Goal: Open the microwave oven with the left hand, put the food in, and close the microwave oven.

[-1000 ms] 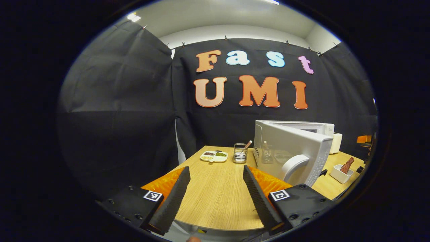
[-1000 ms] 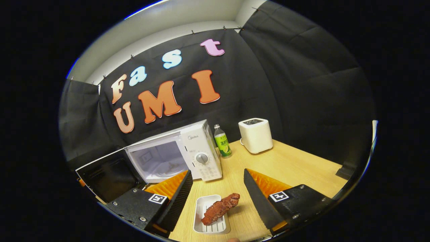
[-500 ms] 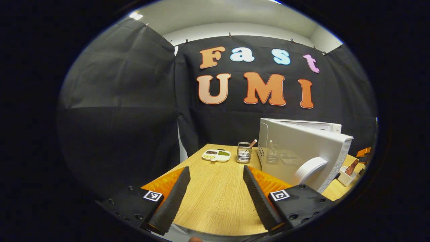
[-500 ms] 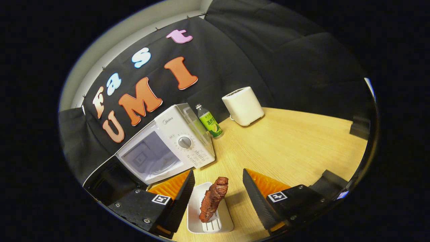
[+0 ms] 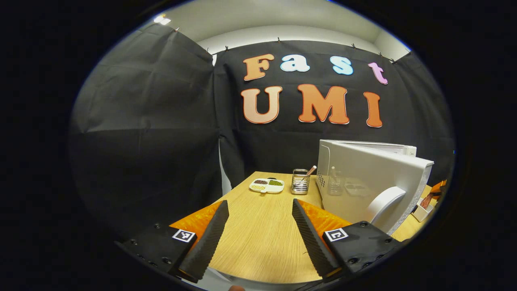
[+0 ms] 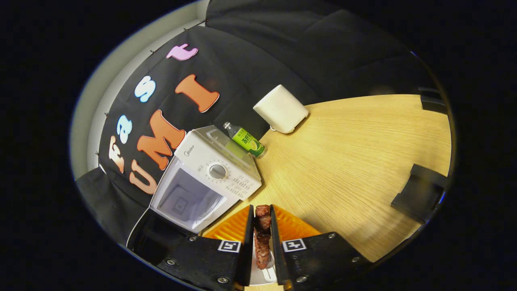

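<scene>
Since the earlier frame your right gripper [image 6: 259,242] has closed, and now both fingers pinch the brown piece of food [image 6: 261,238] just above its white dish [image 6: 258,275], at the near edge of the table [image 6: 347,161]. Beside it stands the microwave oven [image 6: 210,178] with its door [image 5: 371,182] swung open. Your left gripper [image 5: 258,238] is spread wide over the bare table, holding nothing.
</scene>
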The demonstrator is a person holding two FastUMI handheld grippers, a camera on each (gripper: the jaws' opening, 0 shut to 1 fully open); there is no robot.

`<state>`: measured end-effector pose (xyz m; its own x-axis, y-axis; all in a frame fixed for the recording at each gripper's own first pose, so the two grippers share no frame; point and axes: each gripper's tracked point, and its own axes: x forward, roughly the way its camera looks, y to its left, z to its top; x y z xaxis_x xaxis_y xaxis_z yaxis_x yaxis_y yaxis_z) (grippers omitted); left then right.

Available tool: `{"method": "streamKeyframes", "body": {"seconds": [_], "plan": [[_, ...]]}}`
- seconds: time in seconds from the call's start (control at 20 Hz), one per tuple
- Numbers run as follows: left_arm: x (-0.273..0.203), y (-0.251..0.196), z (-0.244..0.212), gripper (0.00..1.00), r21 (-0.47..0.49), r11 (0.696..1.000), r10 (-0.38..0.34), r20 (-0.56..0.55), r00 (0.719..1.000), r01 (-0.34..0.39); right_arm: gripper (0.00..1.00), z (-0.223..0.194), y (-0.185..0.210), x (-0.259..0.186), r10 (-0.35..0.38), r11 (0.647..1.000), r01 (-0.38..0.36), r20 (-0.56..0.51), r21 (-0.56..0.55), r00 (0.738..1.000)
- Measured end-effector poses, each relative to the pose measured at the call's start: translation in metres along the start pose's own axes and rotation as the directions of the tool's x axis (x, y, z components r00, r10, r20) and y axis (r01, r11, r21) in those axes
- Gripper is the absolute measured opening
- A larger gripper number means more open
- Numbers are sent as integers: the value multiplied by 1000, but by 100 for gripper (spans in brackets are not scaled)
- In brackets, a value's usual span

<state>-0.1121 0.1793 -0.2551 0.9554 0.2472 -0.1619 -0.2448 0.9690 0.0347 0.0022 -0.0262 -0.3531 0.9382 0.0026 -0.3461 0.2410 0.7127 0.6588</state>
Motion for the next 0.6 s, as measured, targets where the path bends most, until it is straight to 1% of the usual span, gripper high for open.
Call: {"method": "streamKeyframes", "body": {"seconds": [0.05, 0.1, 0.15, 0.3, 0.4, 0.45, 0.5, 0.6], "plan": [[0, 2, -1, 100, 0, 1000, 4, -1, 1000, -4, 18, -2, 3, -1, 4, 1000, -4, -2, -6, 1000], [-1, 4, -2, 98, -1, 1000, 8, -3, 1000, -8, 17, -4, 7, 1, 8, 1000, -8, 1, -20, 1000], [-2, 6, -3, 100, -1, 1000, 11, -3, 1000, -11, 14, -1, 11, -1, 11, 999, -10, 15, -34, 1000], [-4, 14, -3, 100, -1, 1000, 22, 3, 1000, -22, 8, 20, 29, -9, 25, 993, -16, 78, -117, 997], [-6, 17, -1, 100, -1, 1000, 26, 12, 1000, -26, 7, 36, 49, -17, 50, 988, -33, 111, -152, 993], [-8, 17, 0, 100, -2, 1000, 23, 17, 1000, -23, 7, 40, 61, -21, 66, 986, -46, 120, -162, 991], [-8, 18, 1, 98, -3, 1000, 17, 21, 1000, -17, 7, 44, 73, -25, 84, 983, -61, 130, -172, 988], [-11, 19, 1, 98, 3, 1000, 7, 24, 1000, -7, 8, 47, 101, -29, 125, 977, -97, 143, -191, 982]]}}
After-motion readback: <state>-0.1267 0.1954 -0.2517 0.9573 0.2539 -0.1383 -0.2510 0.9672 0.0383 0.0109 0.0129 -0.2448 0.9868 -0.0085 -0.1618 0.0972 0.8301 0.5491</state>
